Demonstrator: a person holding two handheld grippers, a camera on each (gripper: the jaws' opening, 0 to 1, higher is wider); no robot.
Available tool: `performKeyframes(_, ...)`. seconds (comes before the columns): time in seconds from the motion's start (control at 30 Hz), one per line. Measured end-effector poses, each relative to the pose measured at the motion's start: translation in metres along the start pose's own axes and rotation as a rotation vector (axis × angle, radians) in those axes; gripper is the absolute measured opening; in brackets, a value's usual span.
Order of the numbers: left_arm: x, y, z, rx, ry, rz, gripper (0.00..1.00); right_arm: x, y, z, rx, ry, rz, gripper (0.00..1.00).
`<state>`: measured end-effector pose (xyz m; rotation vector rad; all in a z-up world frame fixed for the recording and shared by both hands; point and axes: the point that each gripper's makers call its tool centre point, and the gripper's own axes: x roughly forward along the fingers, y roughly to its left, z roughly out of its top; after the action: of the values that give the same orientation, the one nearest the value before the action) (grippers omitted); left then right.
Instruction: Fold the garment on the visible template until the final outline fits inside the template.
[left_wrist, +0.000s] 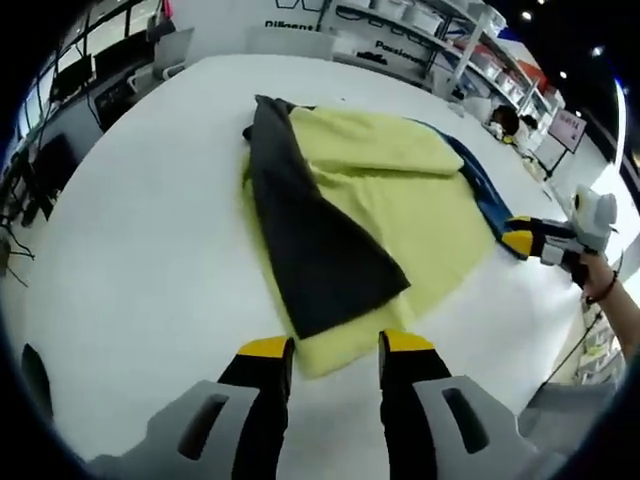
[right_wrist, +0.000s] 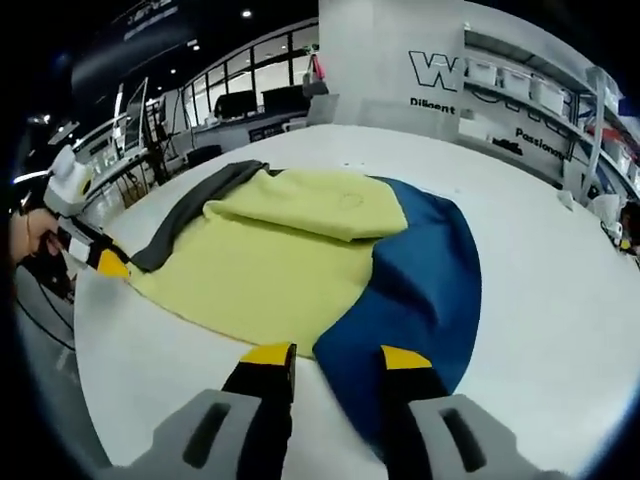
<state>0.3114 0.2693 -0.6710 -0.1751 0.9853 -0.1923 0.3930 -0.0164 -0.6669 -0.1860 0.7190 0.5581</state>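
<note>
Left gripper view has the white table (left_wrist: 130, 250) carrying the yellow garment (left_wrist: 400, 200), spread flat over a blue template (left_wrist: 485, 185) with a dark flap (left_wrist: 310, 240) folded across. Both tongs hover at opposite hems, left gripper (left_wrist: 335, 352) and right gripper (right_wrist: 335, 355) jaws apart, empty.

A broad white table with a smooth matte top (left_wrist: 140, 250) is seen. A flat blue template sheet (right_wrist: 425, 290) is laid directly on it, and a pale yellow garment with a dark grey panel (left_wrist: 400, 200) is spread partly over that sheet.
</note>
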Motion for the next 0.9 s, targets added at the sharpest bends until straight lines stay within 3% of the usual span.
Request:
performKeyframes(0.17, 0.001, 0.004, 0.0, -0.014, -0.003, 0.027, 0.26, 0.002, -0.001, -0.004, 0.001, 0.016, -0.012, 0.2)
performKeyframes(0.3, 0.003, 0.016, -0.002, 0.006, 0.003, 0.089, 0.14, 0.003, -0.005, -0.006, 0.002, 0.023, -0.034, 0.17)
performKeyframes(0.47, 0.002, 0.018, -0.004, -0.001, 0.013, 0.109, 0.08, 0.003, -0.006, -0.008, 0.005, 0.027, -0.041, 0.12)
performKeyframes(0.63, 0.002, 0.018, -0.004, 0.037, 0.026, 0.105, 0.07, 0.003, -0.006, -0.008, 0.012, 0.027, -0.038, 0.02)
performKeyframes(0.7, 0.004, 0.018, -0.003, 0.041, 0.041, 0.1, 0.07, 0.001, -0.008, -0.009, -0.03, 0.033, -0.047, 0.0)
performKeyframes(0.9, 0.002, 0.023, -0.005, 0.048, 0.061, 0.085, 0.06, -0.004, -0.014, -0.006, -0.032, 0.023, -0.069, 0.0)
